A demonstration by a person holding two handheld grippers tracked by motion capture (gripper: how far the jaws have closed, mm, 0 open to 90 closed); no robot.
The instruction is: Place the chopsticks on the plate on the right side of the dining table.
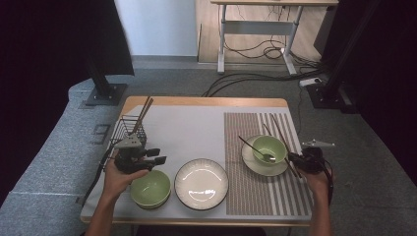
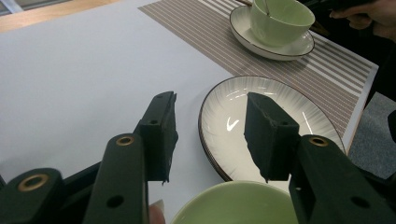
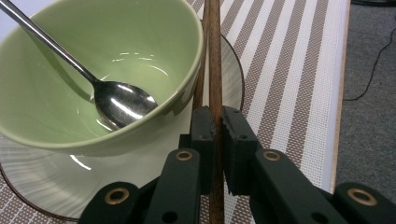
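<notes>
Right now my right hand-held gripper [image 3: 218, 126] is clamped on the wooden chopsticks [image 3: 214, 56], which run lengthwise away from it, just right of the green bowl [image 3: 93, 65] on its saucer [image 1: 253, 164]. My left hand-held gripper [image 2: 210, 135] hovers with jaws apart.

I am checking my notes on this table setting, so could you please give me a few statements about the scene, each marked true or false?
1. The right gripper is shut on wooden chopsticks. True.
2. The left gripper holds the empty plate. False: its jaws stand open above the table with nothing between them.
3. A metal spoon lies in the green bowl on the saucer. True.
4. The striped placemat lies under the wire basket. False: the basket stands on the plain white mat at the far left.
</notes>
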